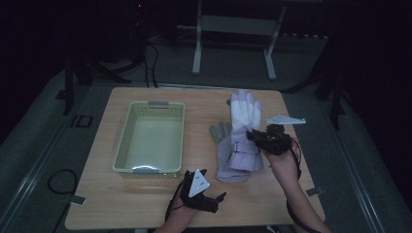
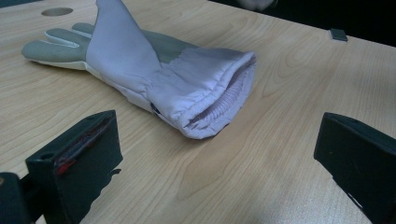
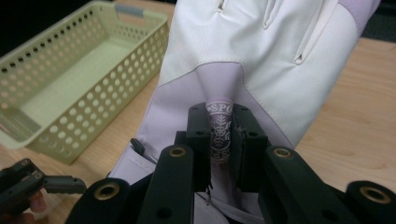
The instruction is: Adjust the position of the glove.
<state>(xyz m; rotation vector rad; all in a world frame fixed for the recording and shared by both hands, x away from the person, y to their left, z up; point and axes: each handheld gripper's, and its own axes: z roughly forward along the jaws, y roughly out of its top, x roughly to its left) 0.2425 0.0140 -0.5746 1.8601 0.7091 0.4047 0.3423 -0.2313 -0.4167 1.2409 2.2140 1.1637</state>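
Observation:
A white and lavender glove (image 1: 243, 114) is lifted by its back over the right middle of the wooden table (image 1: 145, 199), fingers pointing away from me. My right gripper (image 1: 252, 138) is shut on a fold of this glove (image 3: 261, 70); in the right gripper view the right gripper (image 3: 219, 121) pinches a printed lavender tab. A second glove with grey fingers (image 1: 221, 132) lies flat beneath it. Near the front edge my left gripper (image 1: 211, 184) stands open. In the left gripper view the left gripper (image 2: 215, 140) faces the lavender cuff (image 2: 205, 98), apart from it.
A pale green perforated basket (image 1: 125, 131) stands empty on the left half of the table, and the basket (image 3: 107, 88) lies just left of the lifted glove. A hole (image 2: 57, 11) marks the tabletop beyond the gloves. A metal stand (image 1: 197, 53) rises behind the table.

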